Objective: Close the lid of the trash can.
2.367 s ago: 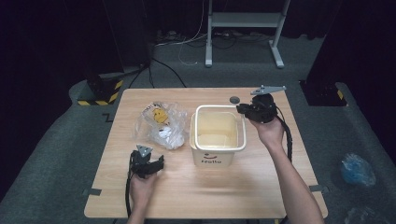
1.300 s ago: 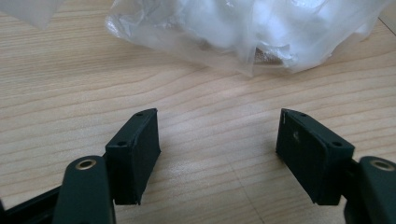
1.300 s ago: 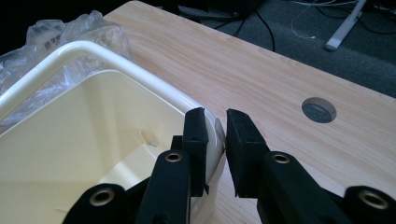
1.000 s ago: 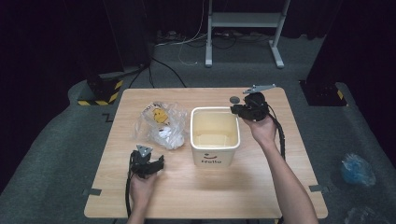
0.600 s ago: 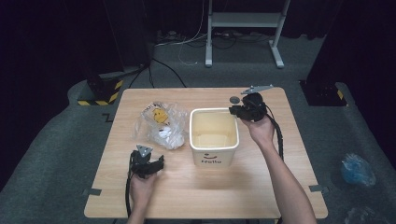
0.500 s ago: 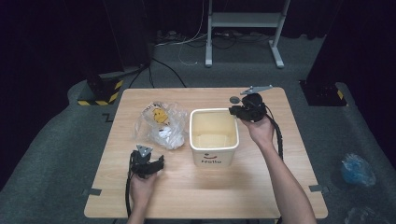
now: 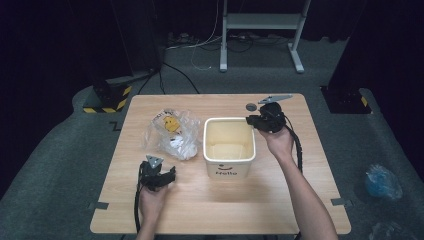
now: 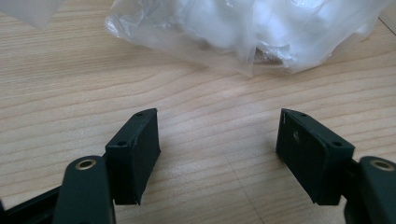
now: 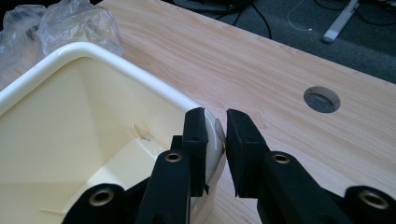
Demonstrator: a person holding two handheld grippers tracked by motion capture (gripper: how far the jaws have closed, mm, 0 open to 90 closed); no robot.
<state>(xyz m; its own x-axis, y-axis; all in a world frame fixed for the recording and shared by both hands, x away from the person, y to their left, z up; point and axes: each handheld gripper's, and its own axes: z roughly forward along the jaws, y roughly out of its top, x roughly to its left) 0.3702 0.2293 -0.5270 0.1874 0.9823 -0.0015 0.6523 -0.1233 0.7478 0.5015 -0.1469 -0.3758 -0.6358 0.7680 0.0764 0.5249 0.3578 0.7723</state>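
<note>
A cream bin (image 7: 229, 120) marked "Hello" stands upright in the middle of the wooden table (image 7: 210, 210). My right gripper (image 7: 252, 121) is at its far right corner. In the right gripper view the jaws (image 9: 215, 126) straddle the bin's rim (image 9: 93, 51), one pad inside and one outside, shut on it. A crumpled clear plastic bag (image 7: 172, 132) with a yellow print lies left of the bin. My left gripper (image 7: 162, 172) rests near the front left, just short of the bag (image 8: 243, 32). Its jaws (image 8: 217, 135) stand open over bare wood with nothing between them.
A round cable hole (image 7: 250, 106) in the table lies just behind the right gripper, also seen as the hole (image 9: 321, 99) past the jaws. Bare wood runs along the front edge. A metal stand (image 7: 260, 22) is on the floor behind the table.
Since the earliest frame my right gripper has shifted a little left onto the bin's far right corner. Over the last second nothing has visibly moved.
</note>
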